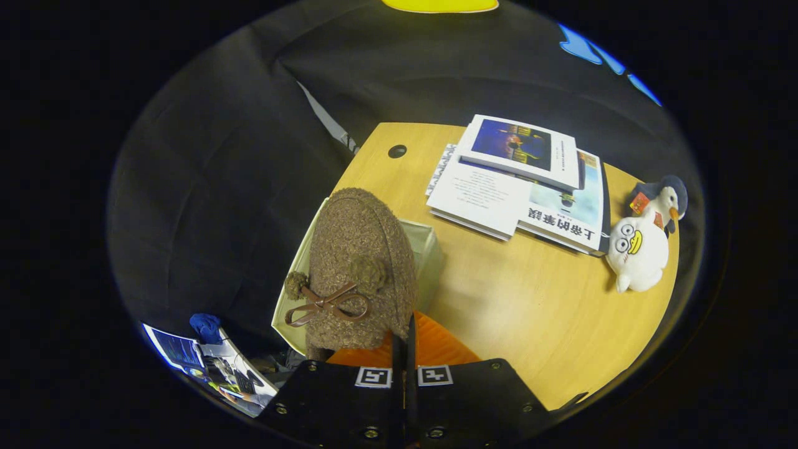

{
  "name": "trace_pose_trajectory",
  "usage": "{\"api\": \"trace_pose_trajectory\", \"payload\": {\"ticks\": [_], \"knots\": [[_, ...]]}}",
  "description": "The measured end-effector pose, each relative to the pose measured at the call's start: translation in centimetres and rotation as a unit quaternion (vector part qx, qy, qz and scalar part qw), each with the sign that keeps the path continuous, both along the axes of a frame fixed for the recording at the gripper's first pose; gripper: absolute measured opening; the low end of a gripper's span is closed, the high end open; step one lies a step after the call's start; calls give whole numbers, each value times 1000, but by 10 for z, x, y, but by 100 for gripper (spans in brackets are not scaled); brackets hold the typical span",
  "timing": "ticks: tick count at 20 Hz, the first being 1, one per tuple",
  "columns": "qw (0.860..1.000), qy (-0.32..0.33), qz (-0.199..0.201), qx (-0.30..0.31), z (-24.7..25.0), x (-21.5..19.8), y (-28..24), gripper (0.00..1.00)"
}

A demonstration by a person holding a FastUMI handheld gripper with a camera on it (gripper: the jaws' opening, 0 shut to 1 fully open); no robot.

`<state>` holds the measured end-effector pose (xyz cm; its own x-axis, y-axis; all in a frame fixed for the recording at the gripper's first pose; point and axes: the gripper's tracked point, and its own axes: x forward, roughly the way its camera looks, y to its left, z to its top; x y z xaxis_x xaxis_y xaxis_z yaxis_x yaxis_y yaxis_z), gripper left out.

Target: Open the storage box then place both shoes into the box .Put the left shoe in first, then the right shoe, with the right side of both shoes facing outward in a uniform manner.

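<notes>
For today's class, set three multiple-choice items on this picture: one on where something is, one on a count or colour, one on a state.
1. Where is the plush penguin?
A. inside the storage box
B. on the table beside the books
C. on top of the shoe

2. What colour is the shoe?
A. brown
B. white
C. blue

3. How do the fingers of the hand-held gripper stand?
A. wide open, nothing near them
B. closed together at the rear of the shoe
C. spread around a book

Answers:
1 B: the penguin lies on the wooden table, right next to the stacked books.
2 A: the fuzzy shoe is brown, with a brown bow and pompoms.
3 B: the two fingers meet with barely a gap, holding the shoe over the open storage box.
</notes>
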<state>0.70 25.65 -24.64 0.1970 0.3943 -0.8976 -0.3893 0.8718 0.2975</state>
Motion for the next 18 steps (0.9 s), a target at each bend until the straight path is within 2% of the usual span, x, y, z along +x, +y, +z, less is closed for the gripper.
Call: {"api": "trace_pose_trajectory", "payload": {"ticks": [5, 11, 18], "knots": [[999, 7, 31, -19, -15, -2, 33, 1], [999, 20, 26, -28, -32, -1, 57, 1], [998, 9, 42, -54, -50, -4, 79, 1]]}}
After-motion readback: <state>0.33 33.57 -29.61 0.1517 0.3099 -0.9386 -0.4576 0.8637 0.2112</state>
